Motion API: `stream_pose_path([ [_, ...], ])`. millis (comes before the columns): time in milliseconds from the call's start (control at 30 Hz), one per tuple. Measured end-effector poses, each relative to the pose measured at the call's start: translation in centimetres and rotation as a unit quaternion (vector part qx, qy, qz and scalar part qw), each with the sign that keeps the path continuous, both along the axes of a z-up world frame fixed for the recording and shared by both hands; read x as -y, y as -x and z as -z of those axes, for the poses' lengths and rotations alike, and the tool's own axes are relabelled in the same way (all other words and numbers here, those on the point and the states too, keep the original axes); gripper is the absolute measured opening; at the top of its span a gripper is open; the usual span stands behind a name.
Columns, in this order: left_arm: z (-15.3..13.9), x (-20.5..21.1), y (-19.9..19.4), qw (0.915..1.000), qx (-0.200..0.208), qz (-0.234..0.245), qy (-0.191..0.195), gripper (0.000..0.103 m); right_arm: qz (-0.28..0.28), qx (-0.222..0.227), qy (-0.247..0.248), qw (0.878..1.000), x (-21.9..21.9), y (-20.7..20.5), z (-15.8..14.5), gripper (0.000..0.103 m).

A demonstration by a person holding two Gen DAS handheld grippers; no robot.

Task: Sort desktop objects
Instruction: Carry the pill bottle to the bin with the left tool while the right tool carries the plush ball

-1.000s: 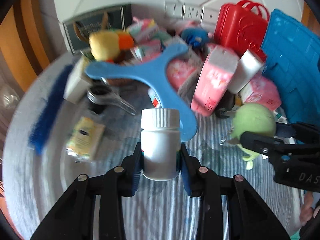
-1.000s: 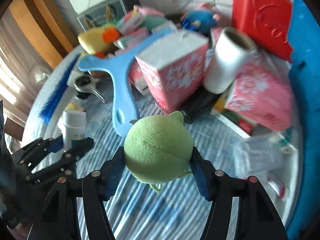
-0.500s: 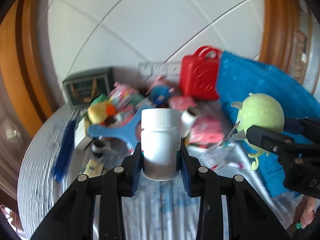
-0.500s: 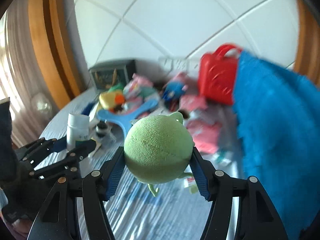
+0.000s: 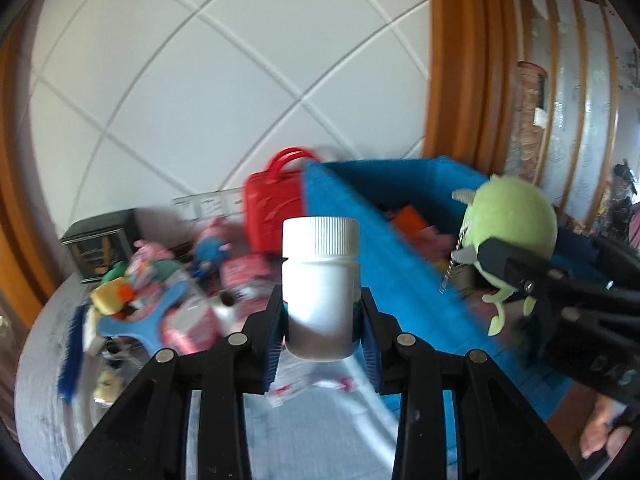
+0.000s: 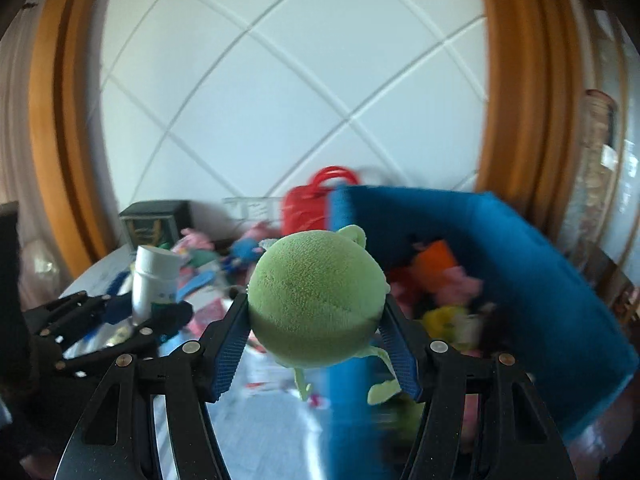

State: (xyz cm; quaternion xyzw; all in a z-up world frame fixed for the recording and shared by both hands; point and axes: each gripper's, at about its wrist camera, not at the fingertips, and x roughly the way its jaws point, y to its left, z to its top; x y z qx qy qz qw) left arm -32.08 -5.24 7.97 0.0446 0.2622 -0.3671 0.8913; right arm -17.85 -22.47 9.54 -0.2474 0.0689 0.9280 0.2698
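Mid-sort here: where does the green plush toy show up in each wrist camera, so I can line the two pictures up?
Left wrist: the green plush toy is at the right edge, gripped by the right gripper, over the blue bin.
Right wrist: the toy fills the centre, clamped between the fingers.
Shared landmark: the red case behind the bin's left wall.

my left tongs (image 5: 321,336) hold bottle (image 5: 320,288) above surface (image 5: 44,360) | my right tongs (image 6: 316,344) hold plush ball (image 6: 316,300) right of bottle | bin (image 6: 540,264) at right | case (image 5: 272,208) behind, left of bin | clutter left
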Motion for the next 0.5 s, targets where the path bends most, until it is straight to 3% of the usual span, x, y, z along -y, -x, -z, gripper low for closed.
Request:
stream_pose_path([
  [233,-3.3,12.9,5.1,0.9997,-0.017,0.007,-0.013,0.034,0.049,0.017,0.006,0.999,-12.1,-8.3,0.2,0.064],
  [367,-2.9,18.9,7.0,0.9976,-0.048,0.012,-0.049,0.034,0.064,0.048,0.019,0.997,-17.8,-9.9,1.8,0.063],
  [500,-1.6,22.1,7.5,0.9949,-0.062,0.009,-0.08,0.034,0.06,0.066,0.035,0.995,-21.3,-10.8,3.4,0.063],
])
